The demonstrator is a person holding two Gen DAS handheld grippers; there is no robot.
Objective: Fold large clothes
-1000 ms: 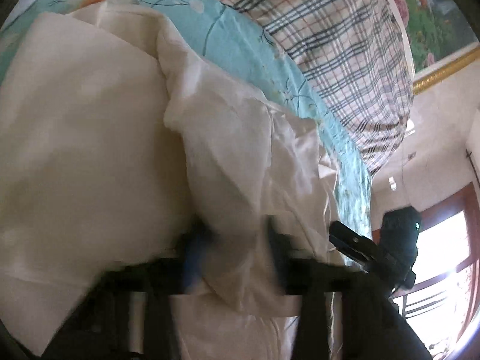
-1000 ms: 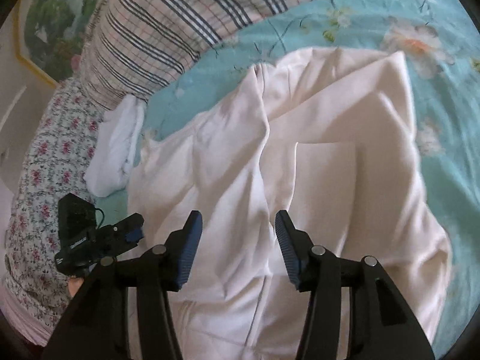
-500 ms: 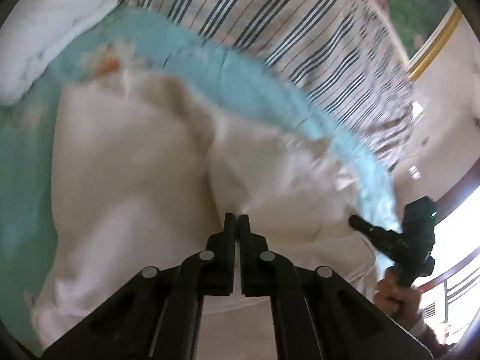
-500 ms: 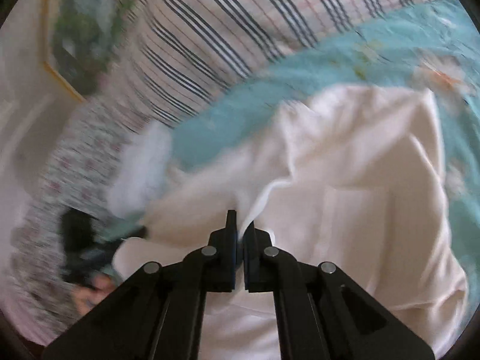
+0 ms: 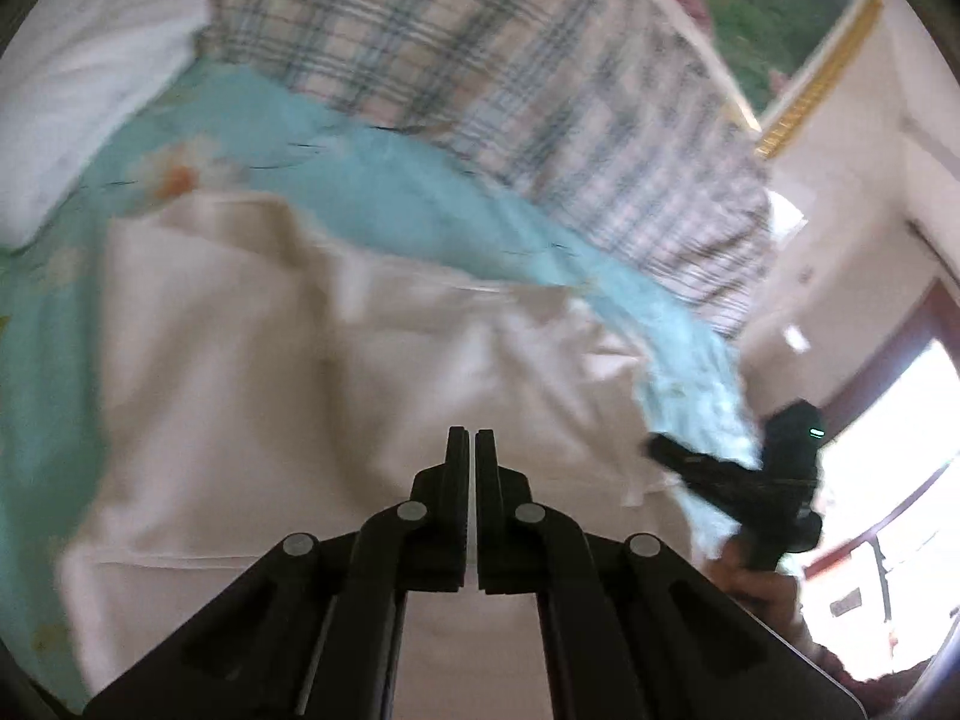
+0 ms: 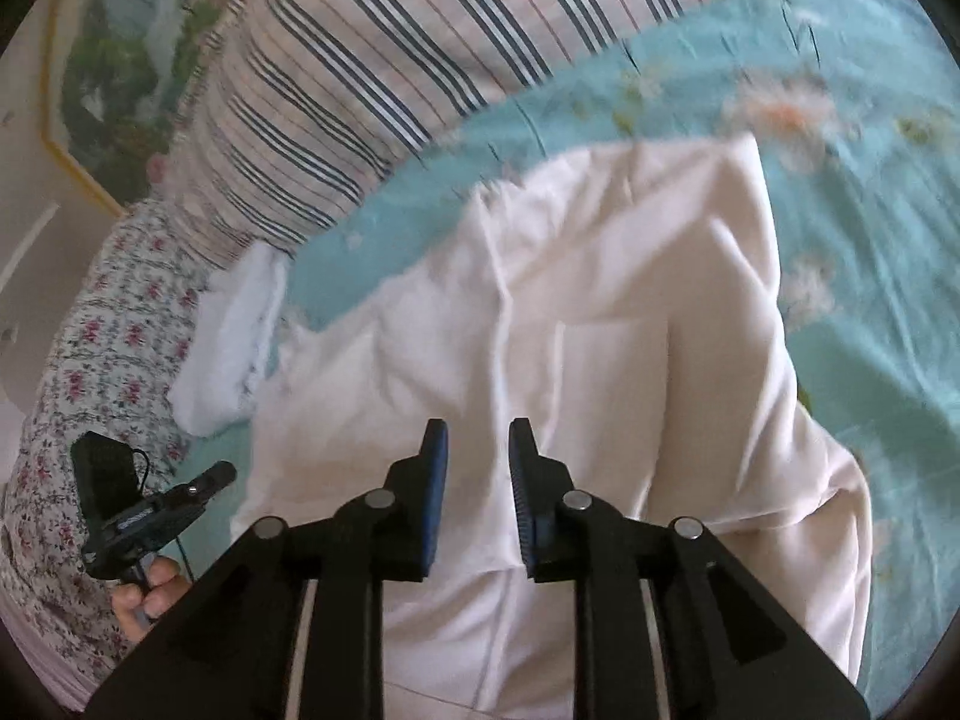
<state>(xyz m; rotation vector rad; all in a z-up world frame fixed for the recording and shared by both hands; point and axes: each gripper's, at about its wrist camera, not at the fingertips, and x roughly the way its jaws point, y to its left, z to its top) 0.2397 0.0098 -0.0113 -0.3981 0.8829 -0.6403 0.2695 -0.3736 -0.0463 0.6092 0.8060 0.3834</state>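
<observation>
1. Left gripper (image 5: 471,441): black fingers pressed together, only a thin sliver of light between them. Whether cloth is pinched in that sliver cannot be told. Tips sit over the near part of the cream garment (image 5: 336,384).
2. Right gripper (image 6: 478,438): fingers apart, blue pads (image 6: 436,480) facing each other across a clear gap, nothing between them. Tips hover above the garment (image 6: 600,360); contact cannot be told.
3. Garment lies spread on the teal floral sheet (image 5: 384,192), covering most of the near bed. In the right wrist view its long axis runs from the camera away toward the plaid quilt (image 6: 420,42), leaning slightly right, with the far end finishing in a squared corner close to an orange flower print.
4. Look of the cloth: pale cream, soft, rumpled. A raised fold ridge runs lengthwise through the middle. A square patch pocket (image 6: 612,372) shows just beyond the right gripper's tips. A stitched seam crosses the near edge.
5. Right wrist view only: the pocket, a white folded cloth (image 6: 234,342) beside the garment's left edge, a pink-flowered fabric (image 6: 102,360) at far left, and the left gripper's handle held in a hand (image 6: 147,594).
6. Left wrist view only: a bright window (image 5: 888,480) at right, with the right gripper held in front of it. This view is motion-blurred, so garment detail is poor. The white cloth (image 5: 78,102) appears at upper left.
7. Both views: a framed landscape picture (image 5: 774,6) on the wall behind the quilt.
</observation>
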